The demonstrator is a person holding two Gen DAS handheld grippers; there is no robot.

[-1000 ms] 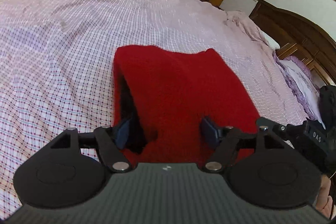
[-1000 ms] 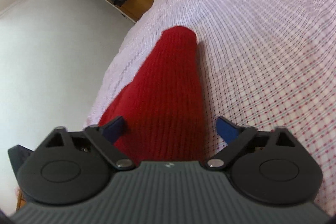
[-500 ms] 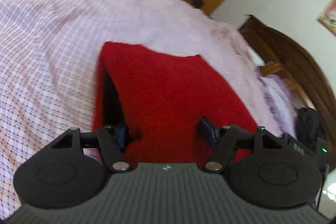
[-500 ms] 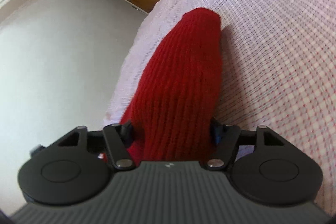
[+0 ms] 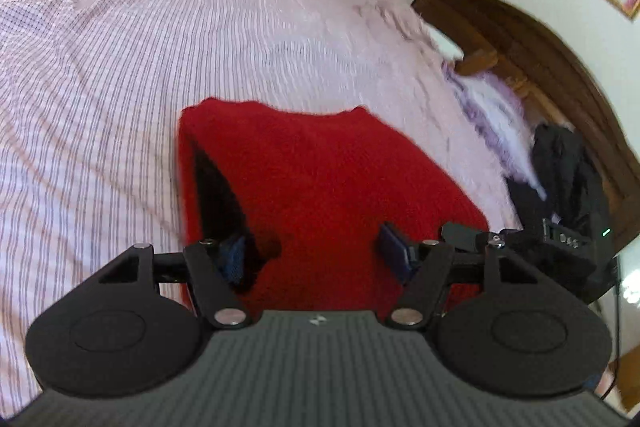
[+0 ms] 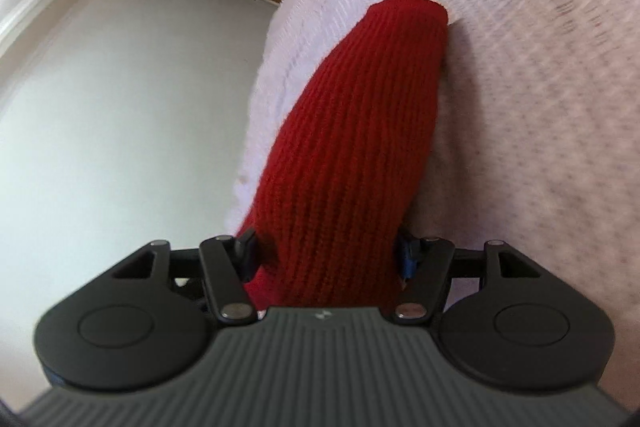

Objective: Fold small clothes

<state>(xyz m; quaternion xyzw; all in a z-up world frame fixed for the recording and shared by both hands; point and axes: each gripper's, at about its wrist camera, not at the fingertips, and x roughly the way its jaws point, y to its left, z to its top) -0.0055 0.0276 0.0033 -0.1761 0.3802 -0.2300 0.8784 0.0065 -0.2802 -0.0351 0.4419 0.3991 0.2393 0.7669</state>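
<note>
Two grippers hold one red knit [image 5: 332,187] above the bed [image 5: 120,59]: we find the left gripper [image 5: 316,255] clamped on one near corner and the right gripper [image 6: 326,259] clamped on the other, which we judge keeps the edge spread for folding. We note ribbed, thick wool, its far end resting on the checked sheet.
</note>
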